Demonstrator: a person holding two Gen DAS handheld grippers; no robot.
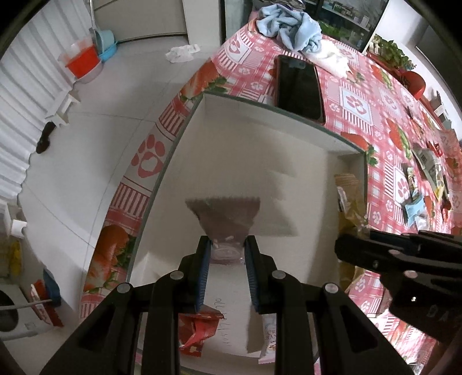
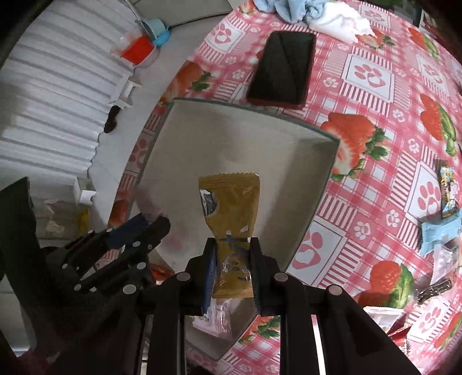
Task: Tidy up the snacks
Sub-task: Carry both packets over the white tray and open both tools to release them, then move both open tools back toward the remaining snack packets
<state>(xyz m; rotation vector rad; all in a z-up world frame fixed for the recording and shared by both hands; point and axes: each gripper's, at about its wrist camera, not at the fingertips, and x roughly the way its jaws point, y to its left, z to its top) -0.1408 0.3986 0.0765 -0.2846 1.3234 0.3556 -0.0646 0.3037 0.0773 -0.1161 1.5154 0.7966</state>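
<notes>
- Left gripper (image 1: 226, 249) is over the white box (image 1: 260, 103), its 2 fingers clamped on a purplish-brown snack packet (image 1: 223, 215) with a serrated top edge; the packet hangs above the box floor, and its print is too blurred to read.
- Right gripper (image 2: 232, 253) has its fingers pinched on a gold snack packet (image 2: 231, 202), held above the same box.
- Down in the box, near the left gripper's base, lie a red packet (image 1: 196, 331) and a pale packet (image 1: 270, 337).
- The box sits on a pink strawberry-and-paw tablecloth (image 2: 369, 75), at the table's edge.
- A black phone (image 2: 281, 69) lies just beyond the box's far wall.
- More loose snacks (image 2: 441, 228) are scattered on the cloth to the right, well apart from the box.
- A light blue cloth (image 1: 291, 26) is bunched at the far end.
</notes>
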